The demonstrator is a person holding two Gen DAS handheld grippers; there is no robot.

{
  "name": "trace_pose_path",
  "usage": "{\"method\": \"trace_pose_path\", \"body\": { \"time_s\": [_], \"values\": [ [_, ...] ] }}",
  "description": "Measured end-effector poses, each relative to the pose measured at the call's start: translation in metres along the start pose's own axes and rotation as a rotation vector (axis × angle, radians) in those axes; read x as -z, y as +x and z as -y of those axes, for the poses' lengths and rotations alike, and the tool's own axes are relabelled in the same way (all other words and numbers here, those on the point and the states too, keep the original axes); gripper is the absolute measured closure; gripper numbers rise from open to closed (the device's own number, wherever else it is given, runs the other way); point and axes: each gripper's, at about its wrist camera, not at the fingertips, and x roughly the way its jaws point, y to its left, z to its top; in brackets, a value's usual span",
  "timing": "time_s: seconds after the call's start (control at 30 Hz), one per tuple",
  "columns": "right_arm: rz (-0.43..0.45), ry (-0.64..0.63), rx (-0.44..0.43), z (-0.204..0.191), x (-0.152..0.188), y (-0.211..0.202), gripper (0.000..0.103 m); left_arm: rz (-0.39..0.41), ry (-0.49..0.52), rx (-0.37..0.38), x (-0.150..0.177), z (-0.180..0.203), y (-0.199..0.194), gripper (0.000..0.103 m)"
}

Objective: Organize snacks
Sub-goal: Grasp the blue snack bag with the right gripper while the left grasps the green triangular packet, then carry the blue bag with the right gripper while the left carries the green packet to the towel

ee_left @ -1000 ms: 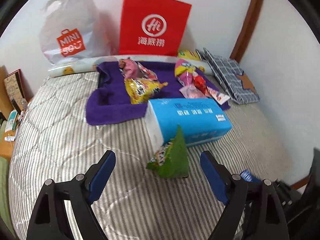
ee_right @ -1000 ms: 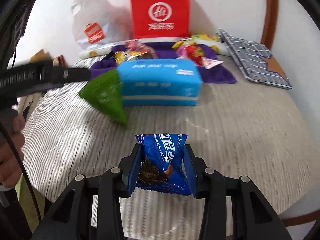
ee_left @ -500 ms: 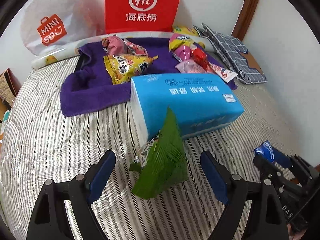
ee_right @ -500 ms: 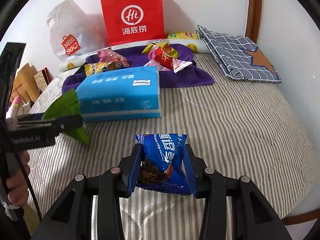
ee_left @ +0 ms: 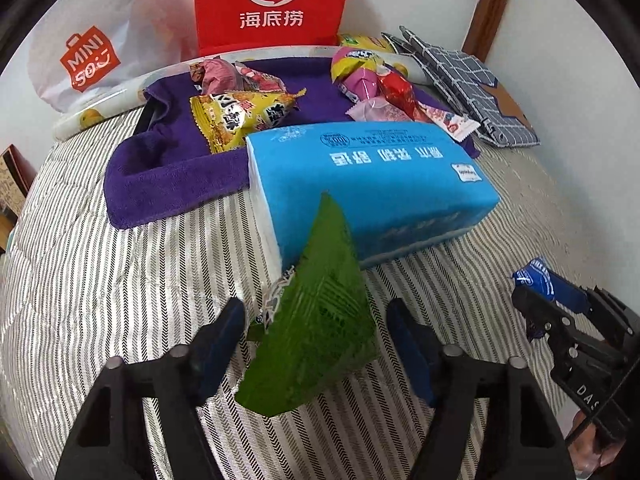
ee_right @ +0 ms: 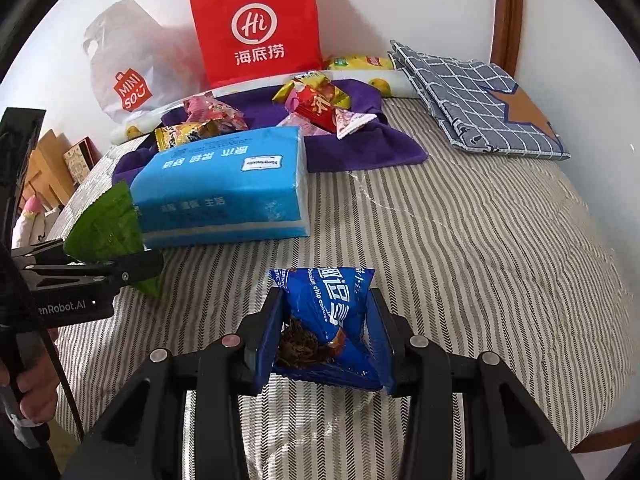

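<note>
Striped bedspread (ee_left: 120, 280) — green snack packet (ee_left: 316, 320) between closing left jaws, not yet pinched; right jaws clamped on blue cookie bag (ee_right: 328, 320).

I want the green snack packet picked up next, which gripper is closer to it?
Left. The left gripper has the green snack packet between its closing fingers; the right gripper is off to the side, holding a blue cookie packet.

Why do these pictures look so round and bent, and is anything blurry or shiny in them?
Both views are fisheye: black corners, and the door frame bows in the right wrist view. Left wrist view: the left gripper looks smeared and dark, while the green packet between its fingers stays fairly sharp. Right wrist view: daylight glints off the blue cookie packet and the tissue pack.
</note>
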Motion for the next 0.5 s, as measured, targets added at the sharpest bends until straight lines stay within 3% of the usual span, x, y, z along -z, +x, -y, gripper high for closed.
{"method": "trace_pose_path", "body": {
  "time_s": [0.17, 0.5],
  "values": [
    [-0.006, 0.005, 0.002, 0.001, 0.000, 0.002, 0.062, 0.015, -0.003, 0.002, 0.001, -0.002, -0.003, 0.044],
    [0.007, 0.002, 0.020, 0.000, -0.003, -0.005, 0.062, 0.053, -0.006, 0.046, 0.006, -0.003, -0.020, 0.045]
  ]
}}
